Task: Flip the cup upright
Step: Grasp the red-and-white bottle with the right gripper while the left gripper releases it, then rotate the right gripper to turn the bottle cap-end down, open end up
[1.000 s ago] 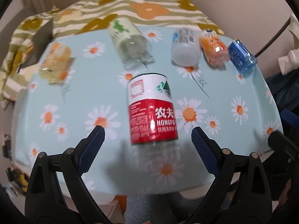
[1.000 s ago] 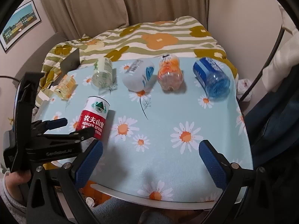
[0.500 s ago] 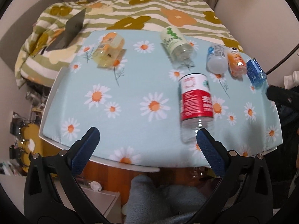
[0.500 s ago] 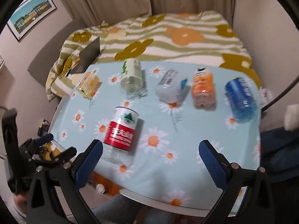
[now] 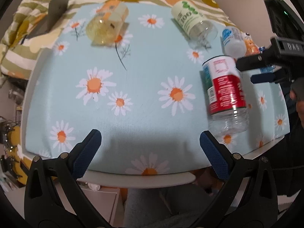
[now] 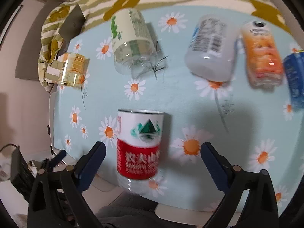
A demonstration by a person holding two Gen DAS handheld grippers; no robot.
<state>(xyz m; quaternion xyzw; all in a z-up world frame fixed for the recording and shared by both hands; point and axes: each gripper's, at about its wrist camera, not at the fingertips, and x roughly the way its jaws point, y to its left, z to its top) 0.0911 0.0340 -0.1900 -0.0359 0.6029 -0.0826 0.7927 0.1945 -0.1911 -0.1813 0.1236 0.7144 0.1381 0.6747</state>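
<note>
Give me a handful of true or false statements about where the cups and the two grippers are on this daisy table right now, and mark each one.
1. The red-and-white cup lies on its side on the daisy tablecloth. True.
2. The right gripper is shut on the red-and-white cup. False: its jaws are wide open, with the cup ahead between them, not gripped.
3. The left gripper is open and holds nothing. True.
4. The blue cup lies beside the yellow cup. False: they lie at opposite ends of the row.
5. The green-labelled cup stands upright. False: it lies on its side.
</note>
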